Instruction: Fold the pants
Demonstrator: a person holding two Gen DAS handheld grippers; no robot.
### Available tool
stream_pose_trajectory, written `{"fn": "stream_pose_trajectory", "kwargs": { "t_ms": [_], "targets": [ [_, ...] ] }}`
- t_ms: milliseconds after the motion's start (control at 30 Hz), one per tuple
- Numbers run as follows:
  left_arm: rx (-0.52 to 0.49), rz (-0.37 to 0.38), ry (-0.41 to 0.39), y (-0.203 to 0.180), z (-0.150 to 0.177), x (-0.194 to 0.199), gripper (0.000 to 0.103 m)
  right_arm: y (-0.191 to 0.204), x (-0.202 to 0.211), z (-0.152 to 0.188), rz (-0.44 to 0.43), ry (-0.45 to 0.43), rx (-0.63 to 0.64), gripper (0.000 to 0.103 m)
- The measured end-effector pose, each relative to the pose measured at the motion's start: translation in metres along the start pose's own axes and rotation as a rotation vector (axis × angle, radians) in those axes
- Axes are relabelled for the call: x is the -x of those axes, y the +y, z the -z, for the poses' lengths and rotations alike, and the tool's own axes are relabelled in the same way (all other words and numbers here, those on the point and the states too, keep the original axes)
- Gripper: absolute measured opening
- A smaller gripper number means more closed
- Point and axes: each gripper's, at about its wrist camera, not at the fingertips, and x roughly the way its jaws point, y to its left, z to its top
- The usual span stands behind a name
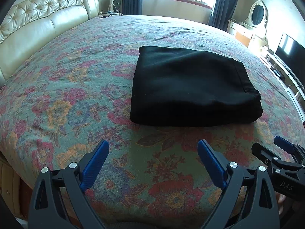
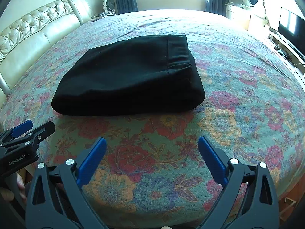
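**Inspector:** Lying as a compact stacked rectangle, the black soft-knit pants (image 1: 192, 87) are resting on the floral woven bedspread (image 1: 66, 99), at about twelve o'clock from both tools. Layered edges are showing along the near side, and a stitched hem band is sitting on top toward three o'clock.

**Clerk:** And the tools?

**Inspector:** The left gripper (image 1: 153, 164), black-framed with blue ribbed pads, is hovering with its jaws spread wide and gripping nothing. The right gripper (image 2: 152, 161) is doing the same, wide and unloaded. Both are hanging near the bed's front edge, apart from the cloth.

**Clerk:** Which step are we recording?

**Inspector:** I am judging the folding as essentially finished; the bundle is looking squared, and neither tool is touching it.

**Clerk:** Anything outstanding?

**Inspector:** Possibly a tidy-up. The corner toward four o'clock is bulging slightly where the layers are stacking. Any next move is calling for a light press there, or simply a withdrawal, taking care that no pad is snagging the top layer.
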Motion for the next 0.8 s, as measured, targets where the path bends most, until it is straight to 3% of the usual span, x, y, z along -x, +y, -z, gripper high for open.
{"fn": "stream_pose_trajectory", "kwargs": {
  "t_ms": [800],
  "targets": [
    [0.017, -0.025, -0.007, 0.0016, -0.0007, 0.0026, 0.093, -0.0001, 0.0002, 0.0013, -0.002, 0.001, -0.007, 0.097]
  ]
}}
